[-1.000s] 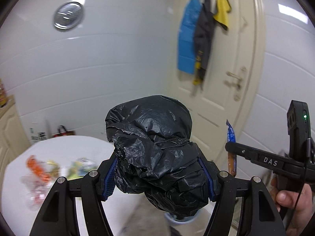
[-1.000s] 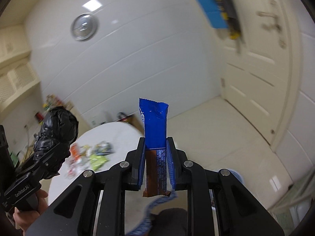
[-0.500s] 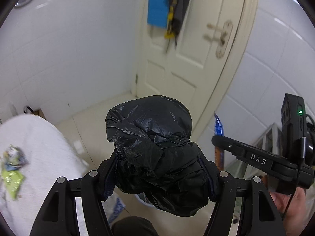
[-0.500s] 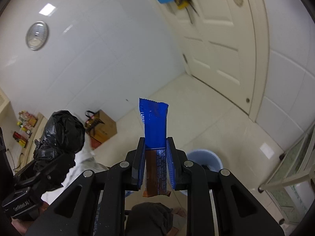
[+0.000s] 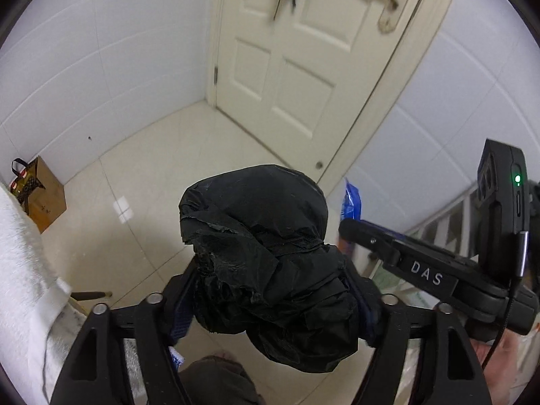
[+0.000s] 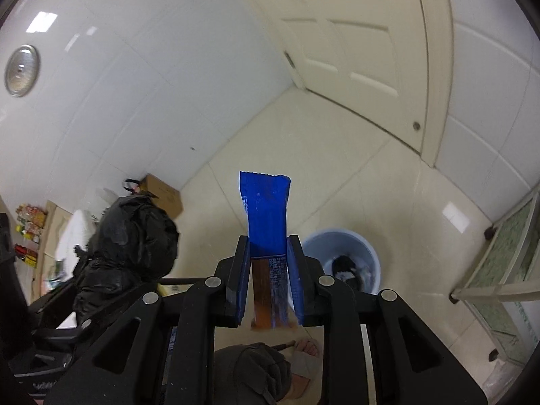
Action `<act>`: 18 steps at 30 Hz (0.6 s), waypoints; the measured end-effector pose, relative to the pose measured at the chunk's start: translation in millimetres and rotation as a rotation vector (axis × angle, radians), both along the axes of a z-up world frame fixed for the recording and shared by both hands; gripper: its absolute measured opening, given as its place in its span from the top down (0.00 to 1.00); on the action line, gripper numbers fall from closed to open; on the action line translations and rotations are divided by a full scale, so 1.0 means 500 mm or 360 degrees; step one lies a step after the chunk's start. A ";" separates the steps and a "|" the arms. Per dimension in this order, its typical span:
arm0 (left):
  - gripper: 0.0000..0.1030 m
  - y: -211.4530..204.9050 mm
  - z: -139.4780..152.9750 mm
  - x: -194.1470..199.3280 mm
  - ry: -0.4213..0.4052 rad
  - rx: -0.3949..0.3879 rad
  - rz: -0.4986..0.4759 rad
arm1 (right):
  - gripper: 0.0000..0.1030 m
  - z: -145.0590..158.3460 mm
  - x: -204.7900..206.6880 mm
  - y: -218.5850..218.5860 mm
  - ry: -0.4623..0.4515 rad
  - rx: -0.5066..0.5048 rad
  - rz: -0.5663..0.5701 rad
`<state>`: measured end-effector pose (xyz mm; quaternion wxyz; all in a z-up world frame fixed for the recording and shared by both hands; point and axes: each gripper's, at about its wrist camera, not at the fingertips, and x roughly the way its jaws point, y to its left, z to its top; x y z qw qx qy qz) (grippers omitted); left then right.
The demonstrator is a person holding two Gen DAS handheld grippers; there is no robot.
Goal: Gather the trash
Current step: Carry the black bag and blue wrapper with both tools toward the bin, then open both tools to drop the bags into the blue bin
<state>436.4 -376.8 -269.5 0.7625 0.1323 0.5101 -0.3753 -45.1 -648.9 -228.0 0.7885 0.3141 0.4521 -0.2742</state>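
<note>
Fingers of the left gripper (image 5: 270,307) have just been opening wider, yet the black trash bag (image 5: 266,263) sits between them; right gripper (image 6: 269,270) pinches the blue wrapper (image 6: 265,212) tight; both now tip down toward the floor, where a blue bin (image 6: 341,239) has come into view; a second ago the tabletop showed.

Crumpled black bag (image 5: 266,266) between hand-held gripper jaws; blue wrapper (image 6: 268,222) upright, pinched; pale-blue bin (image 6: 341,260) on floor.
</note>
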 end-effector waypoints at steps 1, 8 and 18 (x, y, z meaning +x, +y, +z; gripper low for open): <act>0.18 -0.011 -0.006 0.010 -0.0002 0.0032 0.0013 | 0.76 -0.010 -0.001 -0.006 0.0015 0.0013 -0.0017; 0.03 0.020 0.005 0.030 -0.0093 0.0104 0.0084 | 0.28 -0.038 -0.027 -0.007 0.0051 0.0058 -0.0120; 0.01 0.058 0.099 -0.057 -0.0326 0.0026 0.0130 | 0.00 0.001 -0.032 0.038 0.0024 0.0007 -0.0162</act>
